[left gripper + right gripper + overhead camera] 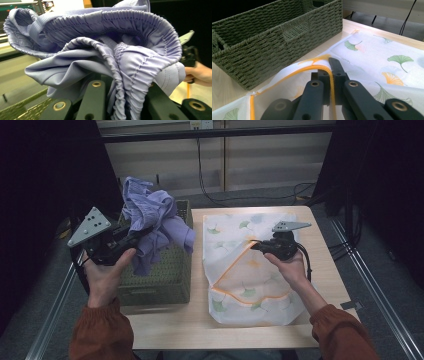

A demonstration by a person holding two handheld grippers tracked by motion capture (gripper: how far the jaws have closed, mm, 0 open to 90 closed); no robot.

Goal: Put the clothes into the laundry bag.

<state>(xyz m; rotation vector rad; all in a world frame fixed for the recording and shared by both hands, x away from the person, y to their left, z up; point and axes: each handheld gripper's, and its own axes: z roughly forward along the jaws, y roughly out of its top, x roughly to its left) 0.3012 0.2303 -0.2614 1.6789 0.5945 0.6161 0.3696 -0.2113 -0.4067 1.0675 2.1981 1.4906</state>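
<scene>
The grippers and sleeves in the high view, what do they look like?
Both arms wear rust-orange sleeves gathered at the cuff. The left gripper and right gripper are black handheld tools, each topped by a grey three-cornered plate dotted with small holes or studs. A black cable trails from the right one. Up close, the black jaw links carry brass-coloured rivets.

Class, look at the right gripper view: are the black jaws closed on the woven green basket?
No: the right gripper pinches the orange-edged opening of the white leaf-printed mesh bag, with the woven green basket apart.
</scene>
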